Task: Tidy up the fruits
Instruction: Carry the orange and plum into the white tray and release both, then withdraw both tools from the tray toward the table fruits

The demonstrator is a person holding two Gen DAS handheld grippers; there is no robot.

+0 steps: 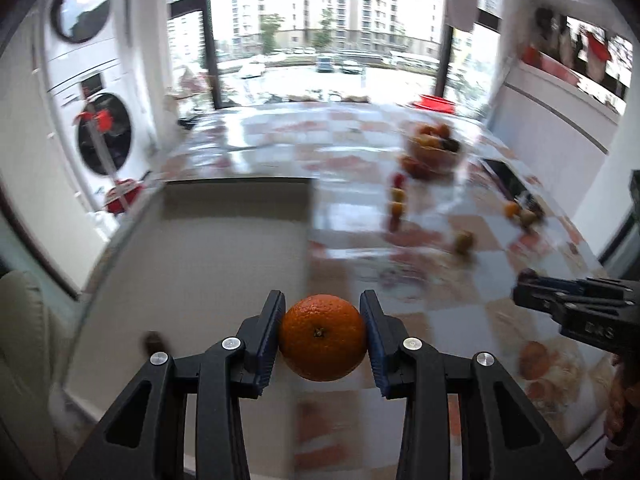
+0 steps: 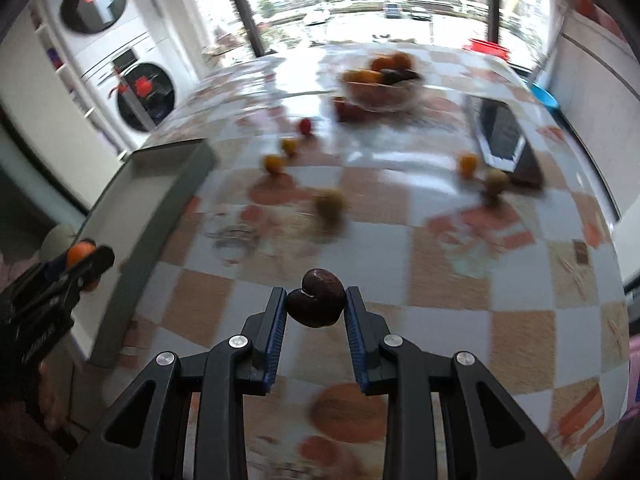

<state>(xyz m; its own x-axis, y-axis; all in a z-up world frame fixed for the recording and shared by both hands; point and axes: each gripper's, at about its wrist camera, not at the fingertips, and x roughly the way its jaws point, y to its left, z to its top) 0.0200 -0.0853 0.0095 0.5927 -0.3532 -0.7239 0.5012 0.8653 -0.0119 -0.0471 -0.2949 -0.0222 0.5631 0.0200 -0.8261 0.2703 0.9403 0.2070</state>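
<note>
Item: our left gripper [image 1: 323, 338] clamps a round orange [image 1: 323, 338], the shallow grey tray [image 1: 224, 248] just ahead-left; our right gripper [image 2: 316, 306] clamps a dark plum [image 2: 316, 304], tray farther left.

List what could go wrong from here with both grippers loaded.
1. The orange is pinched only at its sides by the left gripper; being round, it might slip out during fast motion, and the blur suggests movement.
2. The dark plum sits at the very fingertips of the right gripper, so the hold looks shallow.
3. Loose fruits lie scattered on the table; a low sweep could knock them.
</note>
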